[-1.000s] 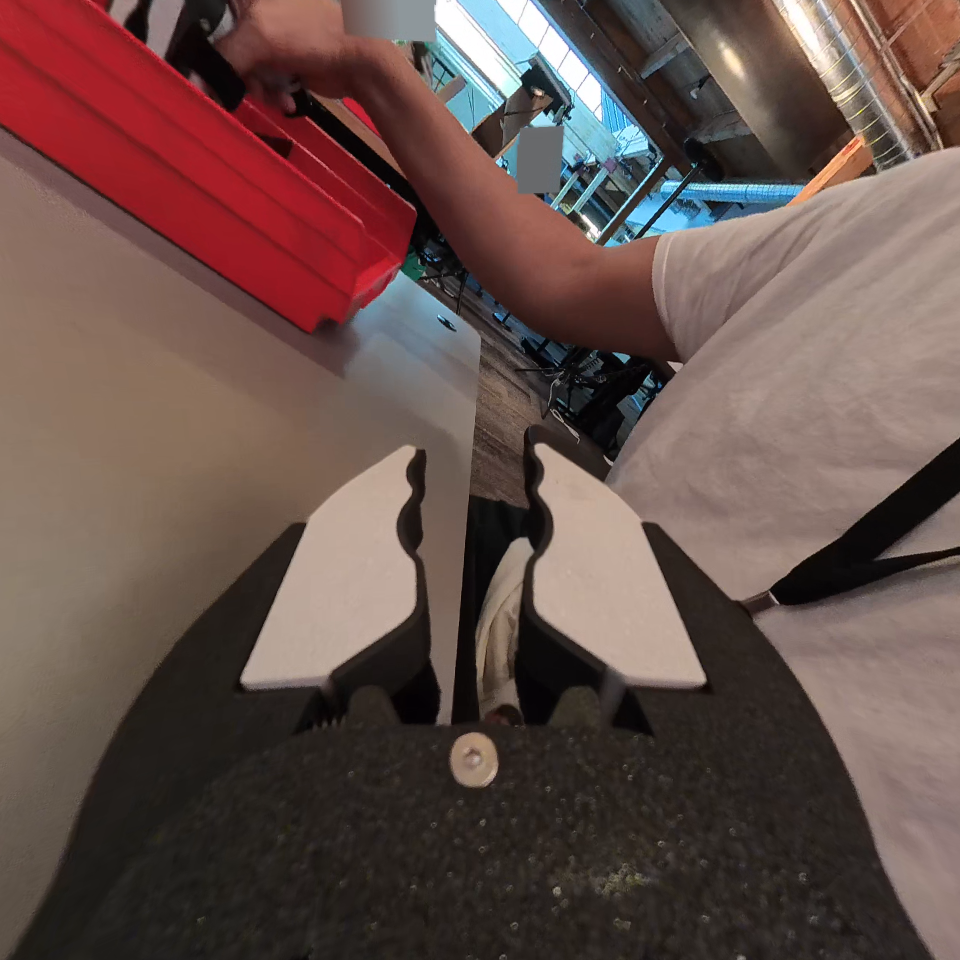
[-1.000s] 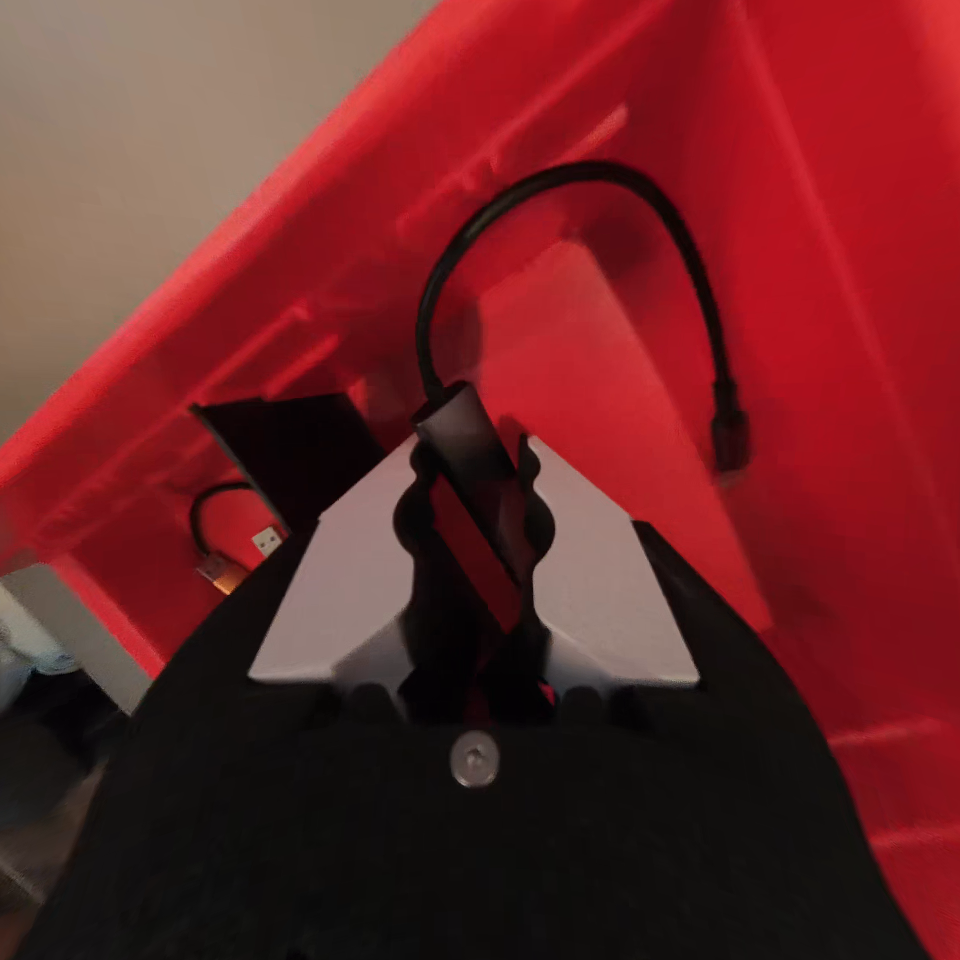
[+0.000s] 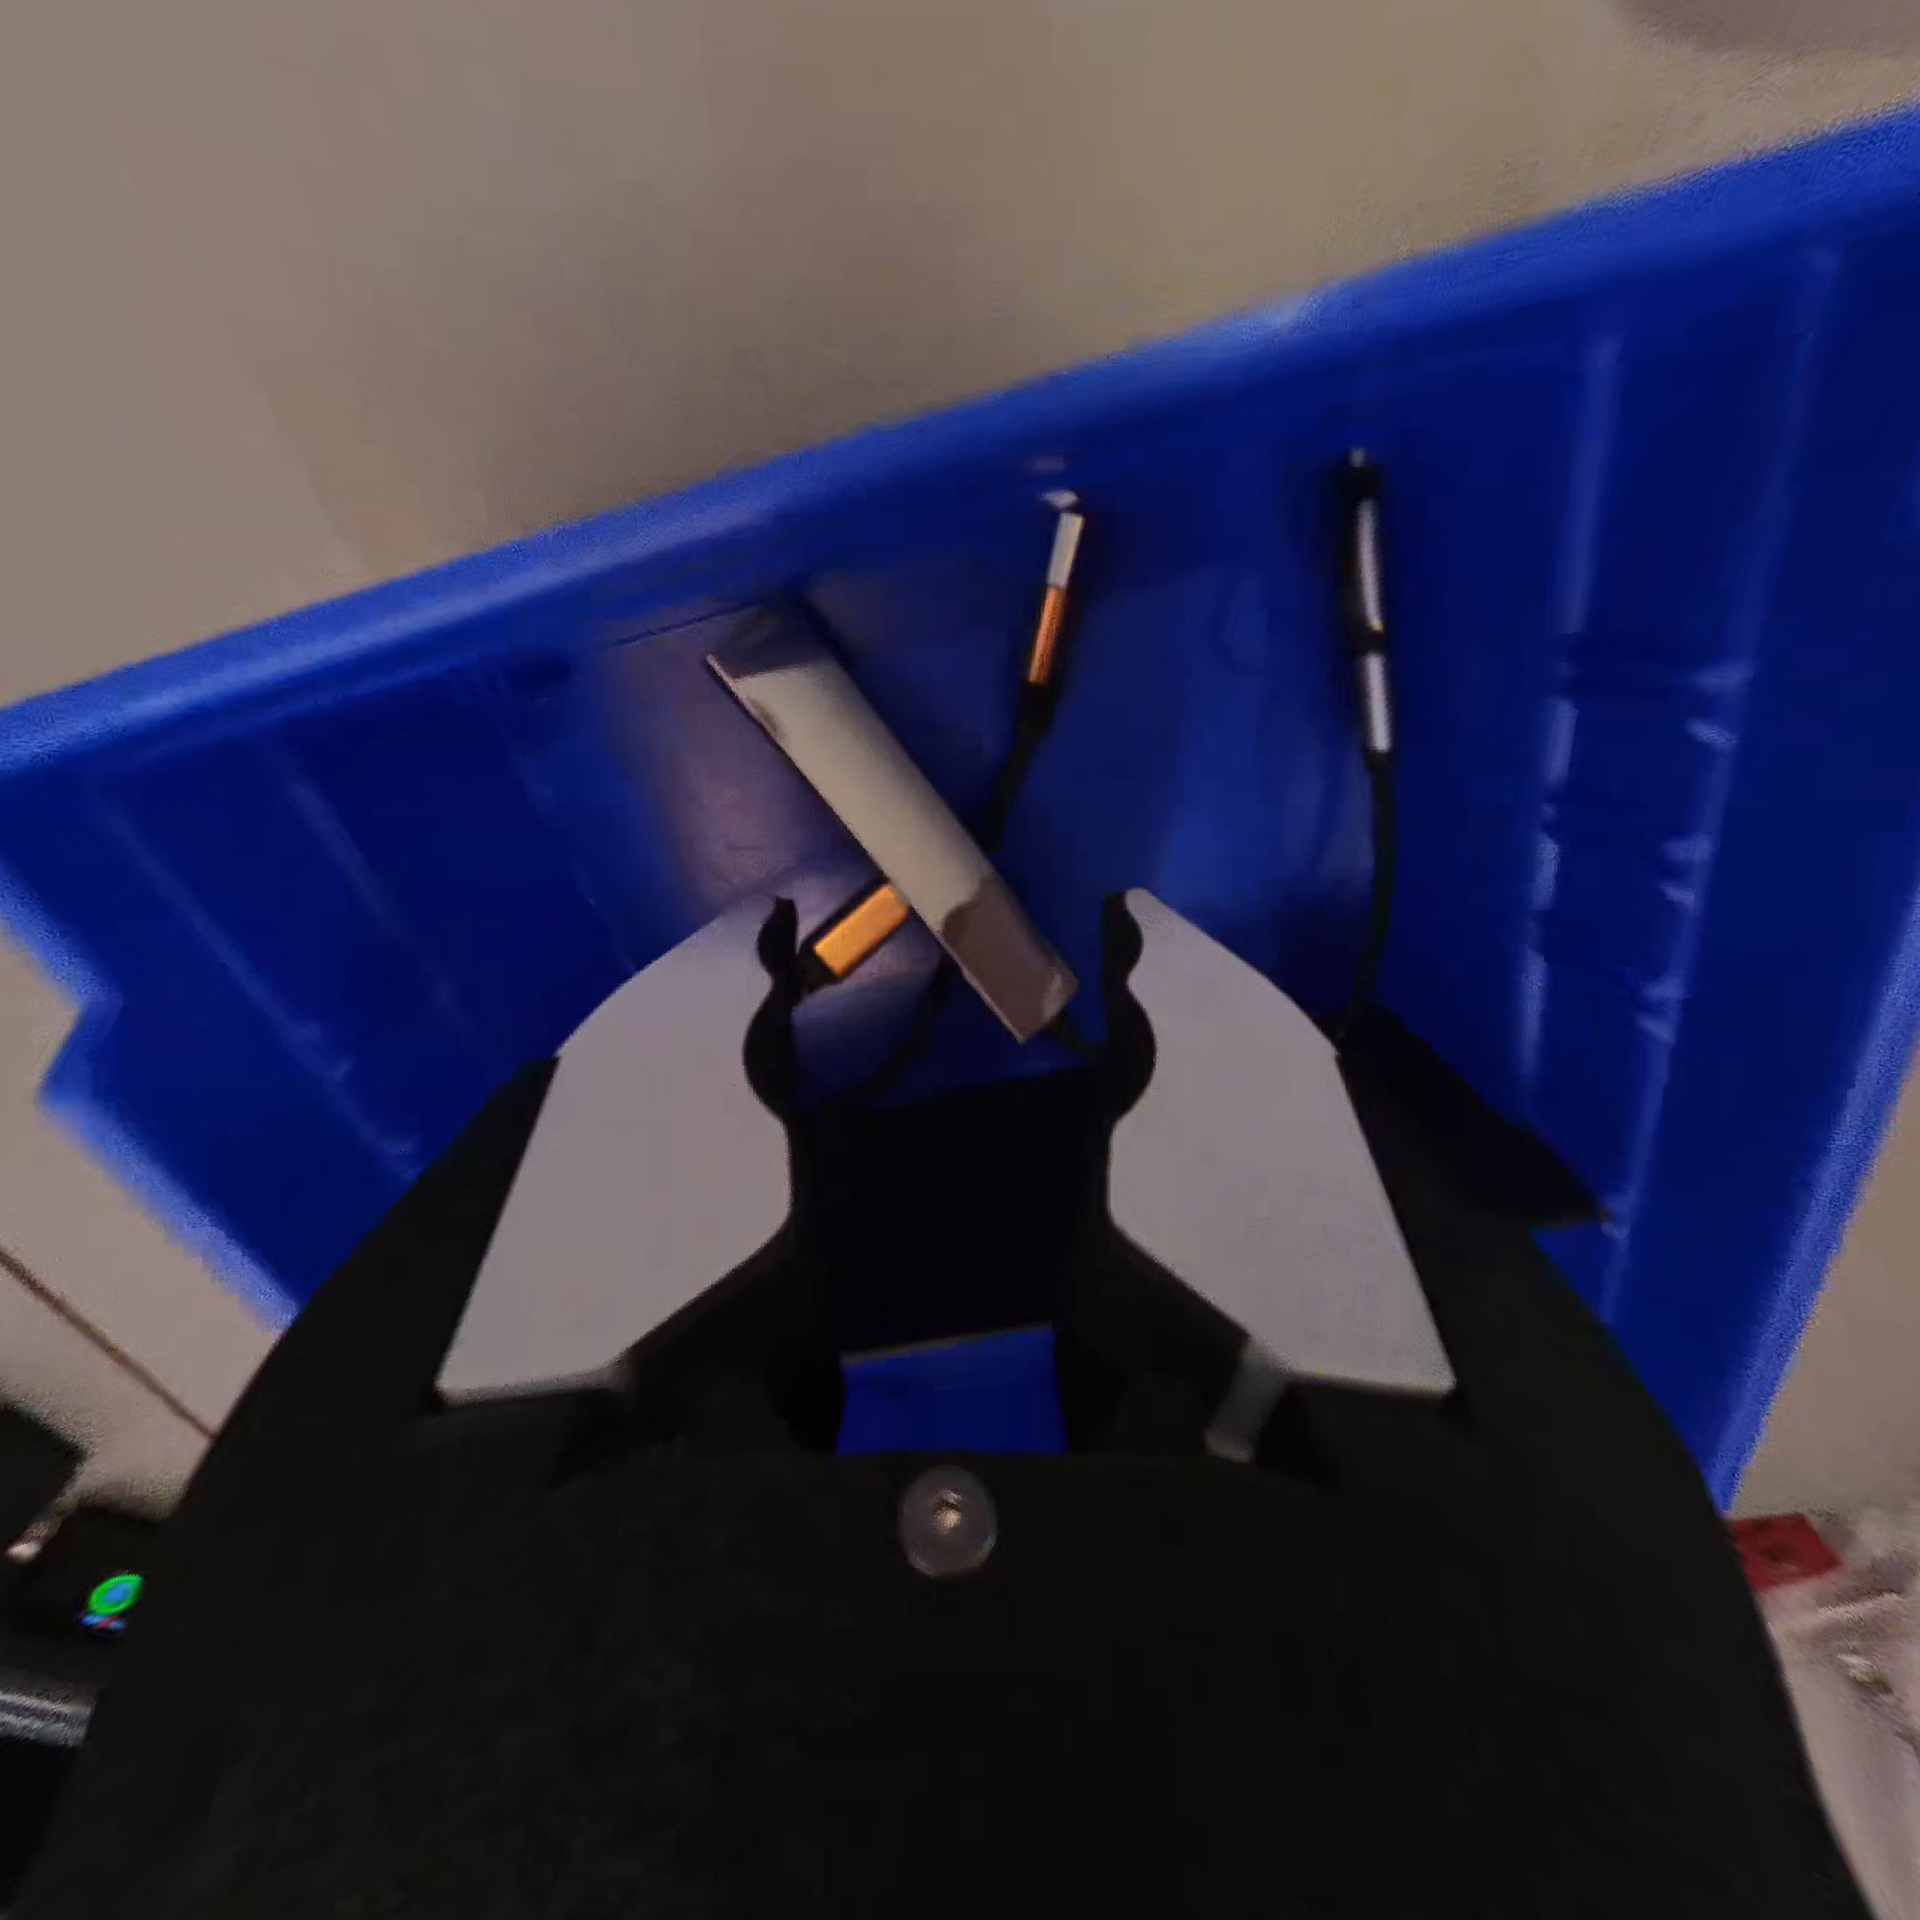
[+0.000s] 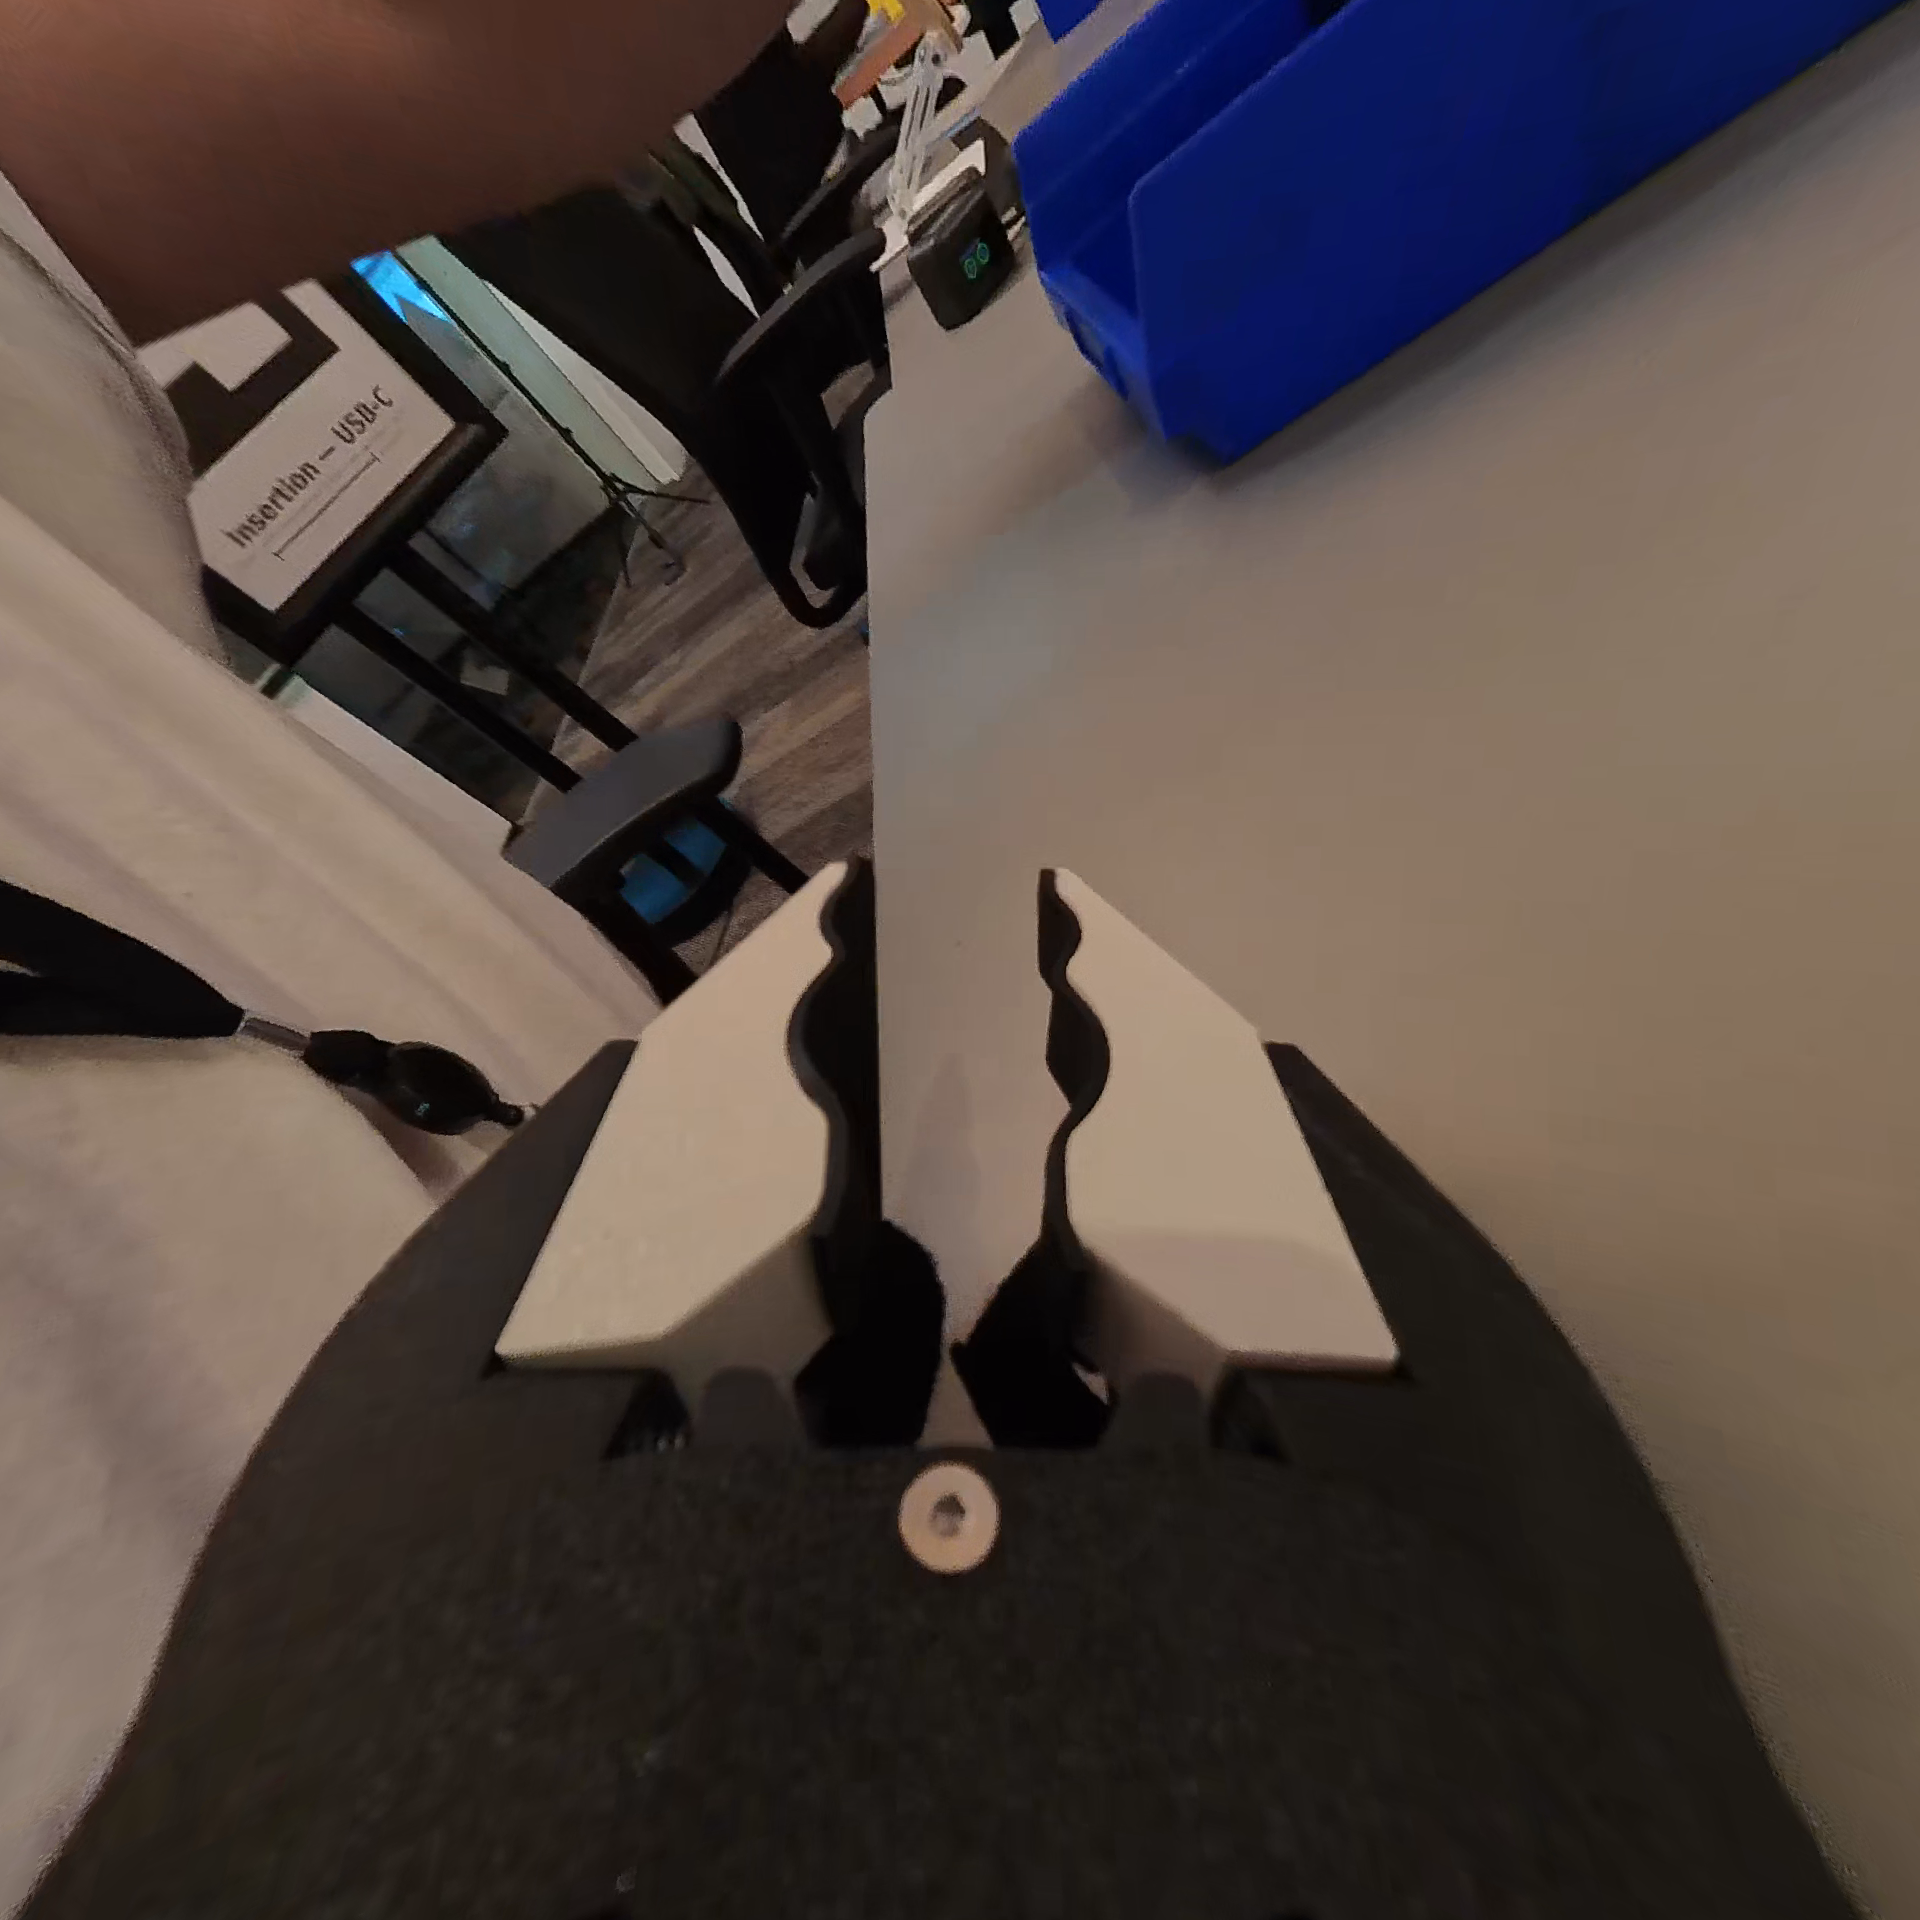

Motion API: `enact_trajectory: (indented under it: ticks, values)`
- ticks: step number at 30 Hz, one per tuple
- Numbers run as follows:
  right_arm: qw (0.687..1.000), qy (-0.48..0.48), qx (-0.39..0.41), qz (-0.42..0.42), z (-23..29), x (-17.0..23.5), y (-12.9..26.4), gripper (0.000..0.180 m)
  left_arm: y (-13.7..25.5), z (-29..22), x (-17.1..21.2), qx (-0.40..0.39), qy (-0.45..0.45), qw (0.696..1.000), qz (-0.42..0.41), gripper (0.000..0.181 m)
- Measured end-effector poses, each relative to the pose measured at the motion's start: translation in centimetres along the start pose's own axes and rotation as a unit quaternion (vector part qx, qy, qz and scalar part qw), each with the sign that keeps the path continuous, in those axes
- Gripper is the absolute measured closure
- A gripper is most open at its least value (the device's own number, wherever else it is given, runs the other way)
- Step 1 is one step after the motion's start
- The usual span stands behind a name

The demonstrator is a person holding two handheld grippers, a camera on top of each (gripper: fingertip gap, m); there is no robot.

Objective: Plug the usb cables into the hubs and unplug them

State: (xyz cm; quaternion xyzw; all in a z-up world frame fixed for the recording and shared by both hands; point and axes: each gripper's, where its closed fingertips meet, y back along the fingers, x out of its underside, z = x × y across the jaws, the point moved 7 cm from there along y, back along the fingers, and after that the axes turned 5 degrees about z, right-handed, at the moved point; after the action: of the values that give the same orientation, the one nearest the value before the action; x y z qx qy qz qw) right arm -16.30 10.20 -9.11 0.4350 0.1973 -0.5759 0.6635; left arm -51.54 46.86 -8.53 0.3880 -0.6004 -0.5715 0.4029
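Observation:
In the left wrist view, a blue bin point(image 3: 312, 935) on the grey table holds a silver USB hub point(image 3: 894, 831) lying at a slant. An orange-tipped plug point(image 3: 857, 940) lies by the hub's near end. A second orange-tipped cable point(image 3: 1049, 623) and a black cable with silver connectors point(image 3: 1371, 623) lie to its right. My left gripper point(image 3: 948, 914) is open wide just above the hub's near end and holds nothing. My right gripper point(image 4: 948, 878) is open and empty, low over the table point(image 4: 1455, 727) at its edge.
The blue bin point(image 4: 1351, 208) shows far off in the right wrist view, beside a small black device with green lights point(image 4: 966, 270). A person's arm point(image 4: 312, 135) and white shirt point(image 4: 156, 1247) are at the left. Chairs point(image 4: 800, 416) and a sign board point(image 4: 312, 457) stand beyond the table edge.
My right gripper has let go of the dark hub and left the red bin for the table edge. My left gripper has swung from the table edge to the blue bin and opened wider.

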Motion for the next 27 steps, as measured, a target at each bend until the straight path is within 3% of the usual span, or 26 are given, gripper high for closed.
enact_trajectory:
  ticks: [1, 4, 6, 8, 11, 14, 17, 20, 22, 27]
  values:
    - [1.0, -0.006, -0.006, -0.002, 0.0, 0.2, 0.0, 0.149, -0.9, 0.2, -0.3, 0.007, 0.014, 1.0, 0.011, 0.121]
    - [1.0, -0.012, -0.009, 0.006, 0.1, 1.1, -0.1, 0.149, -3.3, 0.6, -0.8, 0.009, 0.037, 0.999, 0.035, 0.123]
    - [1.0, -0.008, -0.002, 0.016, 0.0, 1.6, 0.1, 0.149, -3.9, 0.9, -0.7, -0.01, 0.027, 0.999, 0.037, 0.143]
    - [1.0, -0.008, 0.003, 0.012, -0.1, 1.7, 0.5, 0.149, -3.7, 0.9, -0.5, -0.015, 0.015, 0.999, 0.027, 0.148]
    - [1.0, -0.018, -0.004, -0.014, -0.3, 1.2, 1.3, 0.149, -1.9, 0.4, 0.0, -0.037, -0.009, 0.999, -0.021, 0.149]
    - [0.999, -0.021, -0.002, -0.044, -0.6, 0.6, 2.1, 0.149, 2.1, -1.3, 0.8, -0.059, -0.044, 0.99, -0.121, 0.151]
    - [0.997, -0.015, 0.014, -0.072, -0.8, -0.4, 2.9, 0.149, 7.8, -4.4, 2.7, -0.125, -0.117, 0.956, -0.24, 0.154]
    - [0.992, 0.0, 0.048, -0.112, -1.0, -2.2, 3.8, 0.148, 13.8, -9.7, 5.7, -0.159, -0.194, 0.897, -0.364, 0.156]
    - [0.987, 0.02, 0.078, -0.136, -1.0, -3.9, 4.4, 0.147, 16.7, -14.3, 8.3, -0.132, -0.245, 0.859, -0.43, 0.157]
    - [0.968, 0.083, 0.15, -0.181, -0.2, -9.8, 4.6, 0.145, 20.0, -24.6, 13.2, 0.014, -0.329, 0.806, -0.492, 0.159]
